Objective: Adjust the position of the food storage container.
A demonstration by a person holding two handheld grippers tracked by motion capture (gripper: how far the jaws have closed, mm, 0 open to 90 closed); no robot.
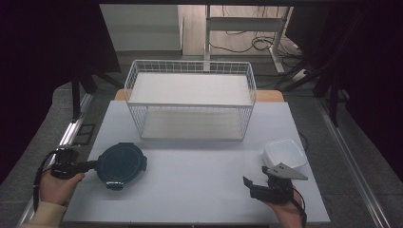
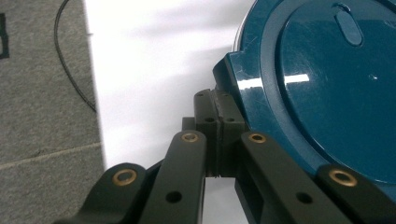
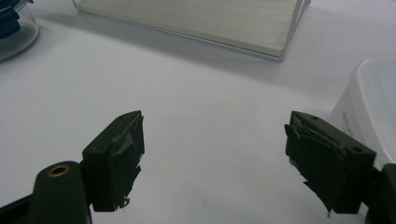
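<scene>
Dark teal plastic, glossy: one round lidded container [image 1: 119, 165], standing at about 8 o'clock on the white table [image 1: 199, 190], its lid fastened by side latch tabs. Contents hidden by the lid; the wall under the lid looks clear in the right gripper view, but nothing inside can be made out.

Left gripper [image 1: 92, 166]: jaws clenched together, tips at the container's 9 o'clock latch tab [image 2: 229, 77]. In the left gripper view the pads meet pad against pad just beside the tab; whether they pinch any part of it cannot be told.

Right gripper [image 1: 259, 183]: released, jaws wide apart, nothing between them, hovering at 5 o'clock on the table, just beside the second item.

White translucent square container [image 1: 284, 153]: at 4 o'clock, lid on, contents not readable.

White wire shelf basket [image 1: 190, 97]: at 12 o'clock, two tiers, both tiers bare.

Handling note, as a judgement: the step in hand appears to be working the teal container's latch. It would go best with the closed tips set squarely under the tab's lip, levering gently outward rather than pushing, since a sideways shove would likely slide the whole container across the smooth table. The free right gripper could steady the far rim.
</scene>
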